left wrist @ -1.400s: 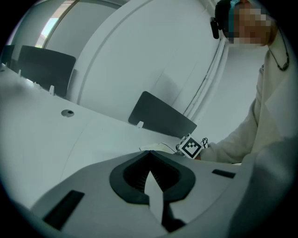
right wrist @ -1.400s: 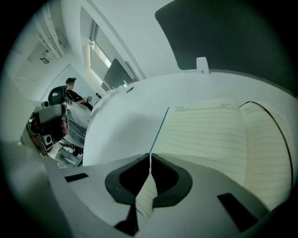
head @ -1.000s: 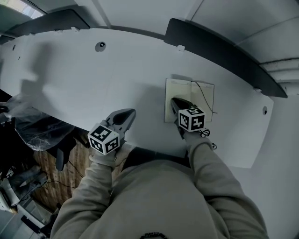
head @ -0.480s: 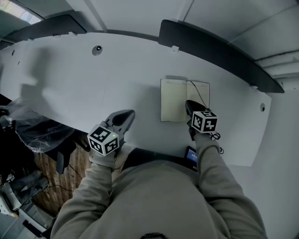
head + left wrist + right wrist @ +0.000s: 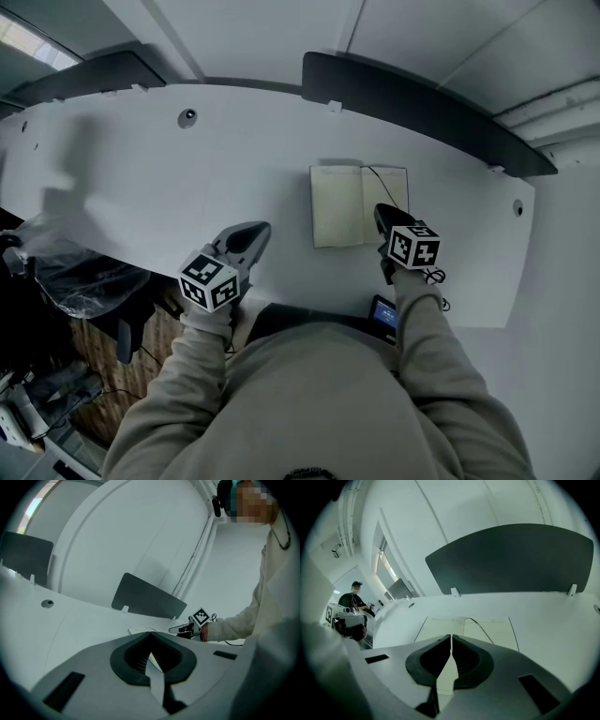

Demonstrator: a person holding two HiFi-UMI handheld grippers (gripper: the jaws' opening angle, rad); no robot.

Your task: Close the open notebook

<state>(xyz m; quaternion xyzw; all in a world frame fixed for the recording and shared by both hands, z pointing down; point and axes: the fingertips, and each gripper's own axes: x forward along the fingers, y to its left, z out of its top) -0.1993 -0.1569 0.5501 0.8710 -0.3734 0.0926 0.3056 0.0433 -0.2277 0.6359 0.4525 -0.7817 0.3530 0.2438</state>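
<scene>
The right claw [image 5: 380, 212] had slid away from the middle of the notebook [image 5: 347, 206] to the near edge of its right page. The left claw [image 5: 260, 229] had hardly moved.

The big white bench [image 5: 141, 178] held the notebook. The notebook lay flat and open, two pale pages up, not yet closed. Behind the notebook stood a dark screen [image 5: 422, 98] along the far edge of the bench.

The right claw was clenched with nothing in it. Its tip sat over the near part of the right page, but I could not tell if it touched the paper. It was probably put there so the thin tip could get under that side and flip it over to the left.

The left claw was clenched too, with nothing in it. It hung well to the left of the notebook, near the front of the bench. I think it waited there to keep out of the way of the turning page.

A thin dark ribbon [image 5: 478, 626] ran from the fold across the right page, most likely to mark a place. A small gadget [image 5: 383, 312] with a lit screen lay nearer than the notebook, beside the right sleeve.

No words could be read. The pages looked blank from here, and the cube [image 5: 413, 246] on the right claw showed only black and white squares.
</scene>
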